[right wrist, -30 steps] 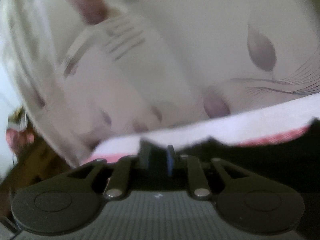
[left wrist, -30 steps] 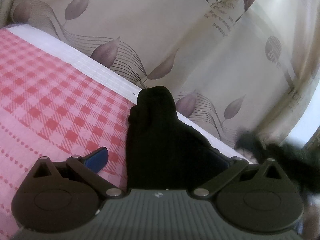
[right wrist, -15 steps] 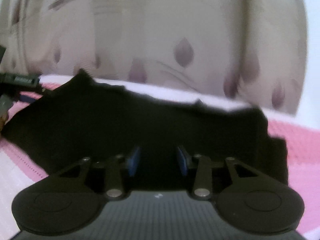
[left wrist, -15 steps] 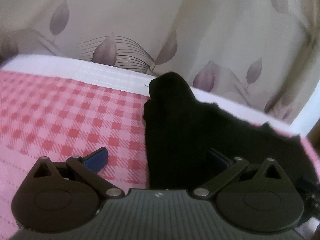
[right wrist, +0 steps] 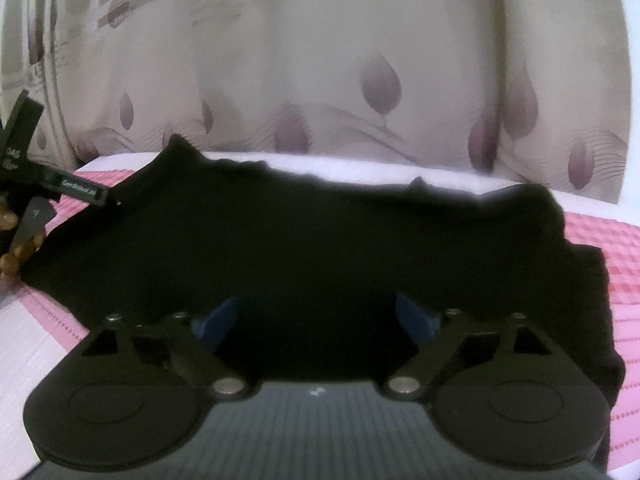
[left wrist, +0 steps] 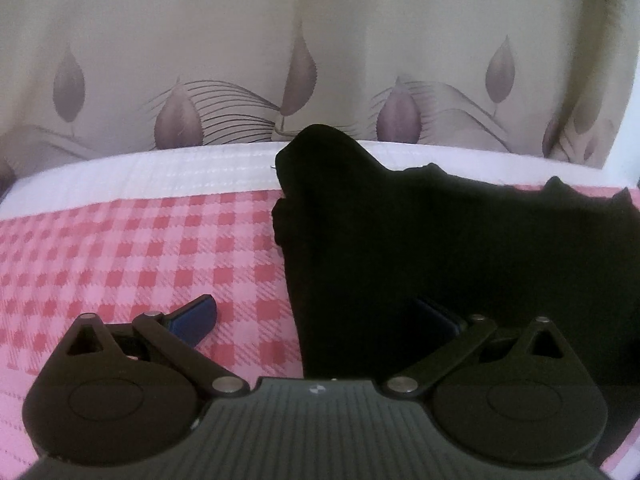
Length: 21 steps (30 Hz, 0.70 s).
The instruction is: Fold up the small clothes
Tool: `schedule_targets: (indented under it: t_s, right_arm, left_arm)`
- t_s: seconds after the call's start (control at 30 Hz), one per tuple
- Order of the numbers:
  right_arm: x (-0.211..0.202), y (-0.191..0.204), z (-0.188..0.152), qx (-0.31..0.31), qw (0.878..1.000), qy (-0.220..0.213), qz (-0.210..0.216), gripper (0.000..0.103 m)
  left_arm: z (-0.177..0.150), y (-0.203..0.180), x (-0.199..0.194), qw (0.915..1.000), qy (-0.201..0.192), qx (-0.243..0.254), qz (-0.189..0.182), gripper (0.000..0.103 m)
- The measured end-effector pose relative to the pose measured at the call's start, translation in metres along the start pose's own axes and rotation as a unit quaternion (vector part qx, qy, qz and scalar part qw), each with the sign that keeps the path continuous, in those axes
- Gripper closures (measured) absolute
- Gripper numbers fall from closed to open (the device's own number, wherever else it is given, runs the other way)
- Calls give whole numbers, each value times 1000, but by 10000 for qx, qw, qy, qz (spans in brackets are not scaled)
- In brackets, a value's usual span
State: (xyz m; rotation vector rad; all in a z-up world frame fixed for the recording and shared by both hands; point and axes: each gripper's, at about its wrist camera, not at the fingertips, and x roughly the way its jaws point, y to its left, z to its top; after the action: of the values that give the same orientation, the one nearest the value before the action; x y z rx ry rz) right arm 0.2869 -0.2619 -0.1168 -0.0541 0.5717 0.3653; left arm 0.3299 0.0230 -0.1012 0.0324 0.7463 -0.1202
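**Right now: black garment laid out on the bed, both grippers spread, nothing pinched**

So, the black garment (right wrist: 320,240) lies spread along the far edge of the bed (left wrist: 140,240), its top edge overlapping the white border of the checked sheet, right under the leaf-print curtain (left wrist: 200,60). One corner bunches up into a peak at the garment's left end in the left wrist view.

Right gripper (right wrist: 316,320): jaws have just been opening and stand wide. Cloth lies under and between the blue pads, but they do not press on it. Looks like a release.

Left gripper (left wrist: 316,316): jaws spread too. One pad sits over the checked sheet, the other over the garment's left edge; the edge runs between them, unpinched.

Risks from here, my read:
- The bunched corner stays lumpy, so any fold over it comes out crooked. Flatten it first.
- Black on black: seams and hems are invisible in both views, so a regrip could catch two layers or the sheet beneath and drag the whole thing.
- The garment sits near the far edge of the bed; a push that way could slide it off behind.
- The grippers are near each other at the left end; careless regrasping could knock them together.
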Motion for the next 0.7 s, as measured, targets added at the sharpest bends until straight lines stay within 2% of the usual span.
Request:
schedule_targets:
  t_s: [0.33, 0.4, 0.57, 0.7]
  right_arm:
    - [7, 10, -2, -254, 9995, 151, -89, 7]
    - [7, 10, -2, -269, 9995, 157, -64, 6]
    - [7, 5, -3, -173, 9997, 157, 101, 4]
    - [7, 5, -3, -167, 9997, 145, 112, 4]
  left_arm:
    - [3, 2, 10, 9997, 60, 180, -173, 0]
    - [3, 5, 12, 9990, 32, 273, -346, 0]
    - [3, 26, 21, 9932, -14, 439, -1081, 0]
    - [4, 31, 26, 9889, -86, 631, -1344, 0]
